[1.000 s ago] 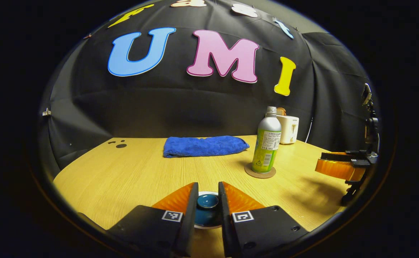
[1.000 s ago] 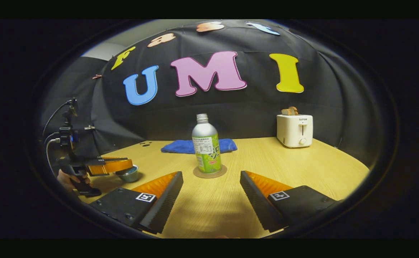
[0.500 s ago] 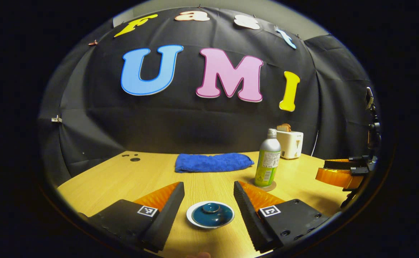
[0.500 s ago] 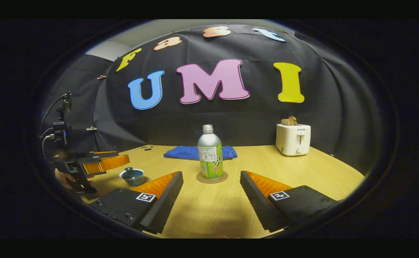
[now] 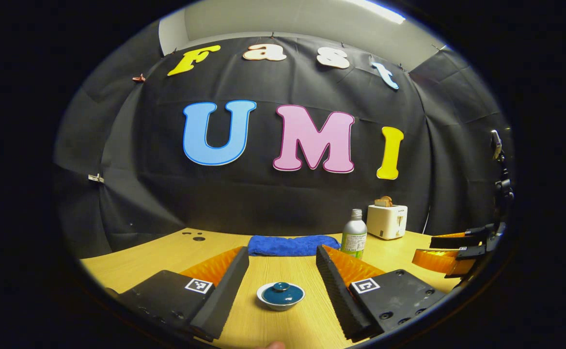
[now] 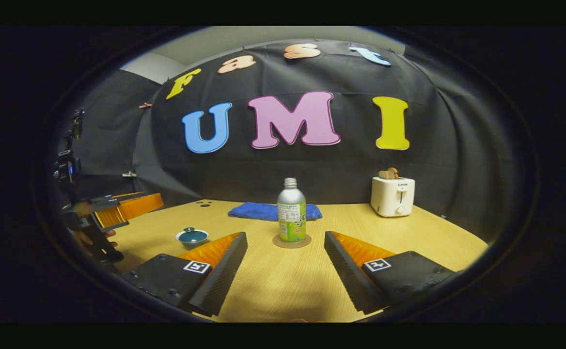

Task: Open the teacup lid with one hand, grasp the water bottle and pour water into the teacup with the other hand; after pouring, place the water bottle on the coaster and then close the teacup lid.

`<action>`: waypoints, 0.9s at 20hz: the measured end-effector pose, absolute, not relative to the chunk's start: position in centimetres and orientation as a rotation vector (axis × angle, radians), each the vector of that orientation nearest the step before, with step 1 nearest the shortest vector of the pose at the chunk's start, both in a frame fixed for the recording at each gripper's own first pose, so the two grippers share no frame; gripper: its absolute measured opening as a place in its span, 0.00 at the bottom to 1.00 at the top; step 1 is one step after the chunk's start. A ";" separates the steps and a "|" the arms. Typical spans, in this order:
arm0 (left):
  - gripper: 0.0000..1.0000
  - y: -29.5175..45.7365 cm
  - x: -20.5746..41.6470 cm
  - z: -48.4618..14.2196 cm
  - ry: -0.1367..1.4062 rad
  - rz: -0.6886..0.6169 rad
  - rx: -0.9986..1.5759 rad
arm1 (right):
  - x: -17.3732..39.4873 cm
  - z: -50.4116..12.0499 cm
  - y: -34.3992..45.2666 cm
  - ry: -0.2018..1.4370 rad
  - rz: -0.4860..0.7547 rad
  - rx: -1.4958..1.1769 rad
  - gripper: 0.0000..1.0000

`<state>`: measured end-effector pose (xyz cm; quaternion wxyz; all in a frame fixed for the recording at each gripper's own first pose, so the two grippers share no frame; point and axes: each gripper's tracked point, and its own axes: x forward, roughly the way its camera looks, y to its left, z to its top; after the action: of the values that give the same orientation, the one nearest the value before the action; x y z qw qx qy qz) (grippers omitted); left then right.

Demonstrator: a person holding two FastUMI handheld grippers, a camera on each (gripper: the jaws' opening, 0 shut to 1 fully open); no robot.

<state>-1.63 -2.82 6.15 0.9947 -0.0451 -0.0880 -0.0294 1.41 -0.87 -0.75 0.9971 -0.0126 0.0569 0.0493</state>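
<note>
The teacup (image 5: 280, 295), white outside with a dark blue lid resting on it, stands on the table between and just ahead of my left gripper (image 5: 282, 253), which is open and touches nothing. The silver and green water bottle (image 6: 291, 211) stands upright on a round coaster (image 6: 291, 241), ahead of my open right gripper (image 6: 285, 236) and apart from it. In the right gripper view the teacup (image 6: 192, 237) sits at the left, with the left gripper (image 6: 118, 211) behind it. From the left gripper view, the bottle (image 5: 354, 236) is at the back right and the right gripper (image 5: 450, 249) at the far right.
A folded blue towel (image 6: 263, 211) lies behind the bottle near the booth's wall. A white toaster (image 6: 392, 196) stands at the back right of the wooden table (image 6: 409, 232). A hand (image 6: 89, 237) holds the left gripper at the left edge.
My left gripper, shut on the lid's knob a second ago, has opened and drawn back from the teacup, with the lid left on it. The right gripper has backed off a little from the bottle.
</note>
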 end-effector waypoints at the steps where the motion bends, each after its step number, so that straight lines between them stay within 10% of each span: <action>1: 0.87 -2.7 -1.9 5.8 -0.174 -0.052 -0.102 | 0.9 -0.7 -0.9 0.108 0.094 -0.030 0.99; 18: 0.89 -3.3 -2.1 4.1 -0.130 -0.036 -0.108 | -0.5 -1.5 -1.3 0.101 0.064 -0.050 0.99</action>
<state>-2.07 -3.26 4.06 0.9963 -0.0539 -0.0647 -0.0180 -0.51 -1.27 -1.50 0.9979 -0.0251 0.0503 0.0318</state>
